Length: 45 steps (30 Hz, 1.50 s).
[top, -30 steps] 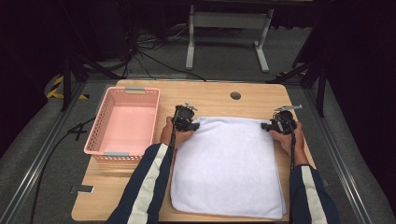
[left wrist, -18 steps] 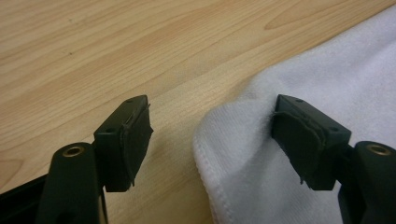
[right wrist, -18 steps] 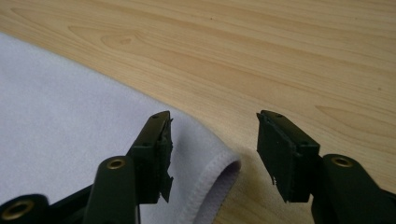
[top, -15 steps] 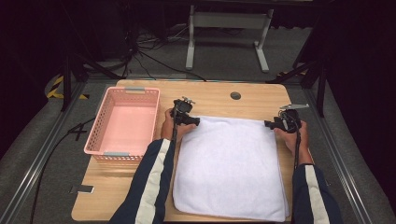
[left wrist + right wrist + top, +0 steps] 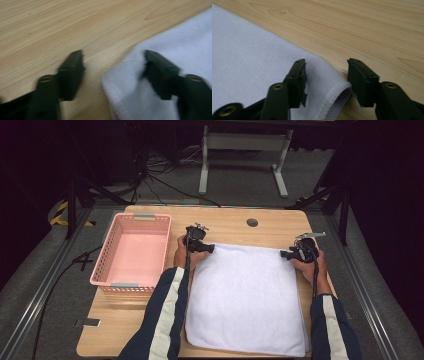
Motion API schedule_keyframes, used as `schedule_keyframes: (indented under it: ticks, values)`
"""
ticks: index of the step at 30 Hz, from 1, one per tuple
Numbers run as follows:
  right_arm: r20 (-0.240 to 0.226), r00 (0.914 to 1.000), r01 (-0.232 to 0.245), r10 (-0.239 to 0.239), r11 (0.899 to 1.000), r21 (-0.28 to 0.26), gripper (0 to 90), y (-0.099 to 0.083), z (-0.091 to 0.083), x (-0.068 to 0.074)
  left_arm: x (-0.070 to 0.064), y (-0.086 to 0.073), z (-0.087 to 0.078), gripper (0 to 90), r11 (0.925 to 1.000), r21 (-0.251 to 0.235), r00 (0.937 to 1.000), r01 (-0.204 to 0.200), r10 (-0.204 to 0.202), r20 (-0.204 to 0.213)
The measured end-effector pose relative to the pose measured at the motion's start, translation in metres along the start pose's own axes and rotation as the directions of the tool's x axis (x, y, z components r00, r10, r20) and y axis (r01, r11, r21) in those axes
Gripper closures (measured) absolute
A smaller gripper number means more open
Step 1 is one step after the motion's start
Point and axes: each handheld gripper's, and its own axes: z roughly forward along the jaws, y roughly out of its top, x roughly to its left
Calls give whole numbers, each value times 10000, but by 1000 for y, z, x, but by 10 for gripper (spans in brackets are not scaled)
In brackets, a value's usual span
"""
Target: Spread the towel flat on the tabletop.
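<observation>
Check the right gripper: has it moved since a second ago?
Yes. In the high view the right gripper has slid outward toward the table's right edge, stretching the white towel wider.

- The left gripper (image 5: 212, 248), which a second earlier sat over the far left corner of the white towel (image 5: 247, 300), moved a little toward the far edge of the wooden table (image 5: 227, 220); its jaws stood apart around that corner in the left gripper view.
- The right gripper (image 5: 286, 254) shifted outward to the towel's far right corner, jaws apart with the hemmed corner between them.
- The towel's far edge, slack and rounded a second earlier, was drawn straight between the two grippers, and the cloth lay squarer on the table.
</observation>
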Motion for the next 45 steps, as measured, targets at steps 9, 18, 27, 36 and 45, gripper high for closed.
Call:
schedule_keyframes:
  ticks: [9, 18, 27, 36, 45]
  values:
    - [-649, 9979, -57, 63, 9999, 90, 835, 2, -2, 4, -13, 5, -13, 820, 9995, -302, 9997, -15, 21, 223]
    - [-1493, 9835, 795, -1023, 9852, -1519, 839, 10, -52, 20, -53, 11, -87, 816, 9769, -1560, 9848, -1459, 1584, 709]
    - [-2790, 9131, 1984, -2972, 9219, -3326, 835, -17, -123, 49, -62, -49, -147, 804, 9389, -2681, 9512, -2158, 2643, 1596]
    - [-4190, 7743, 3211, -4741, 8651, -3854, 825, -83, -181, 82, -87, -133, -184, 776, 8735, -3036, 8805, -3806, 4427, 1695]
    - [-5779, 6266, 5004, -5229, 8384, -2161, 820, -148, -180, 101, -110, -183, -176, 799, 8145, -895, 7781, -5733, 5754, 2519]
